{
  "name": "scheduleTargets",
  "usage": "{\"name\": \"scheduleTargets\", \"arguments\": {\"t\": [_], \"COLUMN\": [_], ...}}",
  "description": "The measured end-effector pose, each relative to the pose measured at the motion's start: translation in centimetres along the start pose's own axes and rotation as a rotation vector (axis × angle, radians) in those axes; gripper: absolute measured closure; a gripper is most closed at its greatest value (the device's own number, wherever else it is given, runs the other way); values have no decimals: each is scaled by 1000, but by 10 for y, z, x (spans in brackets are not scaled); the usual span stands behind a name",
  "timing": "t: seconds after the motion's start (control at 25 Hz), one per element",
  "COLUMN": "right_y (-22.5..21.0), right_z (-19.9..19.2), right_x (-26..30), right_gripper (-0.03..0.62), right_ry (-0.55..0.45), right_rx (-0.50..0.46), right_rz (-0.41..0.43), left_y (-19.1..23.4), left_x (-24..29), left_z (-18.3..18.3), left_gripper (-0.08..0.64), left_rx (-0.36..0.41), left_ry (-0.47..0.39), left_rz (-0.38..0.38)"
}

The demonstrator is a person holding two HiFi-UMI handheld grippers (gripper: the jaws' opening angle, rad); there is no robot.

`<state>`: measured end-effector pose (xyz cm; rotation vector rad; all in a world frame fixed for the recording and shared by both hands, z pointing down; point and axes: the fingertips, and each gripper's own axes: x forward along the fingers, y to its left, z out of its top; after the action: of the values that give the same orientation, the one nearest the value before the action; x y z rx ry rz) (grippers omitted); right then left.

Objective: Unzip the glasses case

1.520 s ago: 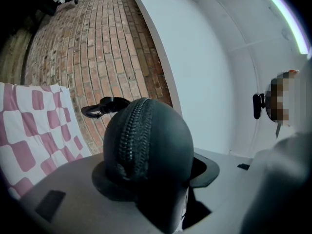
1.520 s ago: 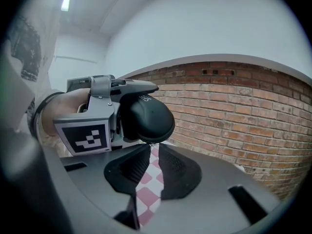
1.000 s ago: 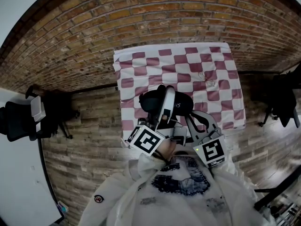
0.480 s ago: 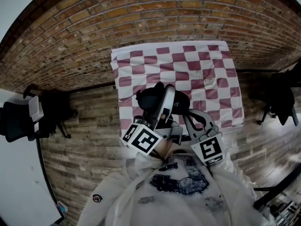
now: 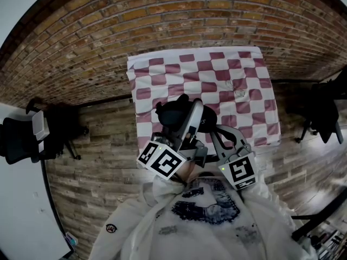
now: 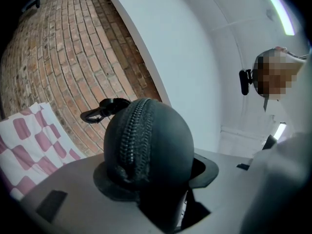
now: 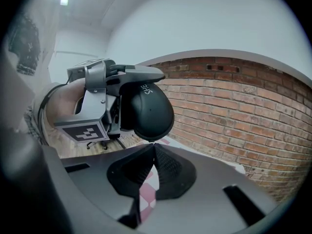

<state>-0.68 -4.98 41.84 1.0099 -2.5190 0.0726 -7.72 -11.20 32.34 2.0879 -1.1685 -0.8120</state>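
Observation:
A black oval glasses case (image 5: 174, 114) hangs in the air over the near edge of the checked table (image 5: 217, 75). My left gripper (image 5: 187, 115) is shut on it, one pale finger (image 7: 141, 73) lying along each side. In the left gripper view the case (image 6: 156, 140) fills the jaws, its closed zip faces the camera and a black clip (image 6: 100, 111) hangs off its far end. My right gripper (image 7: 154, 144) is shut, its tips pinched on a small dark zip tab at the rounded end of the case (image 7: 148, 111). In the head view the right gripper (image 5: 210, 130) sits right of the case.
The pink-and-white checked cloth hangs over the table edge. A brick wall (image 5: 162, 20) stands behind it and wood flooring lies below. A black office chair (image 5: 21, 140) is at the far left and another dark chair (image 5: 325, 118) at the far right.
The left gripper has rolled a little and shifted slightly left with the case. The right gripper stays at the case's end.

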Motion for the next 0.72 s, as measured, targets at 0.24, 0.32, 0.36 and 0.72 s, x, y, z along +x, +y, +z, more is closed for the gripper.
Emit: {"name": "scheduleTargets", "arguments": {"t": [0.24, 0.32, 0.36, 0.72], "right_y": [1, 1, 1, 1], "right_z": [-3, -4, -4, -8], "right_x": [1, 3, 3, 6], "right_gripper": [578, 578, 578, 578], "right_ry": [12, 21, 27, 58], "right_rx": [-7, -9, -9, -30], "right_rz": [4, 5, 6, 10], "left_y": [-2, -3, -4, -3], "left_x": [0, 0, 0, 1], "left_z": [-3, -4, -4, -10], "left_gripper": [299, 299, 300, 304], "left_rx": [38, 58, 68, 104], "left_ry": [34, 50, 58, 133], "left_rz": [-9, -17, -22, -47]}}
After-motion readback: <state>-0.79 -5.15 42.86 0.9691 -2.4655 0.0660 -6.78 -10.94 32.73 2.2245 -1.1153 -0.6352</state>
